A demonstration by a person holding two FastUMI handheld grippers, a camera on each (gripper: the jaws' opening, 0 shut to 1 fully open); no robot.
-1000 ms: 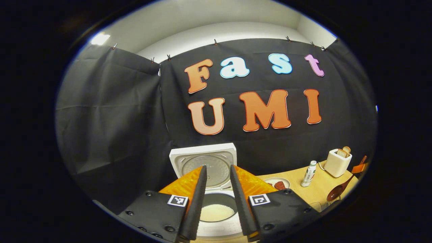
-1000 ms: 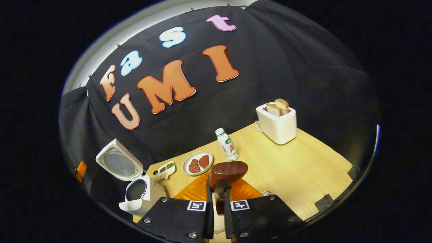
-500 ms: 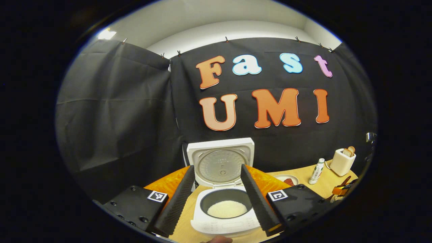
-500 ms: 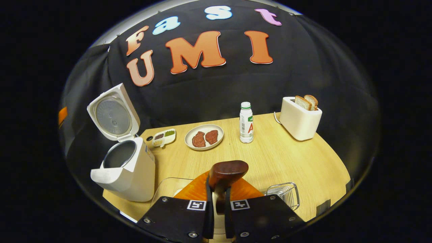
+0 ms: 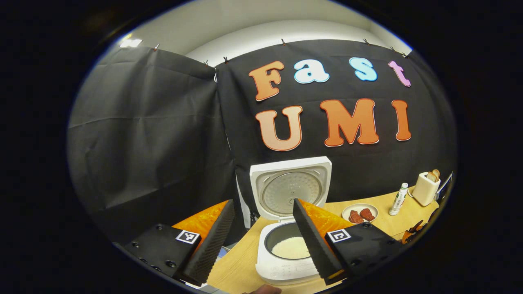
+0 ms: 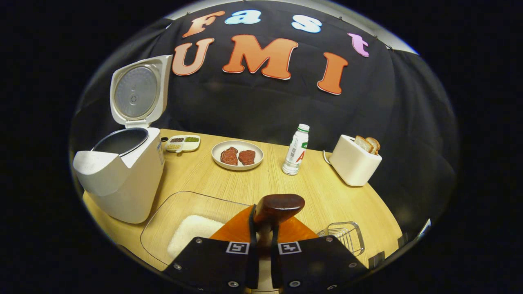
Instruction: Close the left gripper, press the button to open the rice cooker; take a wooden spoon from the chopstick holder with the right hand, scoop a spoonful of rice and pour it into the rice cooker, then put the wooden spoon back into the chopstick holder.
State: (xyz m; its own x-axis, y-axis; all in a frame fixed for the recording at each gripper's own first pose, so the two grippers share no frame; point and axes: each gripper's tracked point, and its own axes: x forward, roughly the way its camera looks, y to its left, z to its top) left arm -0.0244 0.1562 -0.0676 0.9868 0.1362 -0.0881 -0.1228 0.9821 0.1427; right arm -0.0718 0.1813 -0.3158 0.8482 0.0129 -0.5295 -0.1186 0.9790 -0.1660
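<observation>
Spoon (image 6: 278,207): pinched at the handle between your right gripper's (image 6: 261,245) fingers, bowl upward, above the near table (image 6: 327,192) edge. Cooker (image 6: 122,175): at table's left, lid upright, rice in the pot (image 5: 291,247). Rice tray (image 6: 184,220): just beside cooker. Wire holder (image 6: 345,237): right of the spoon. Your left gripper (image 5: 261,241): fingers spread, holding nothing, facing the cooker.

Your way to the rice cooker (image 6: 122,179) pot is open from above w/ lid upright behind. Clear rice tray (image 6: 179,222) sits just beside it; wire holder (image 6: 345,237) stands right of the tongs.
</observation>
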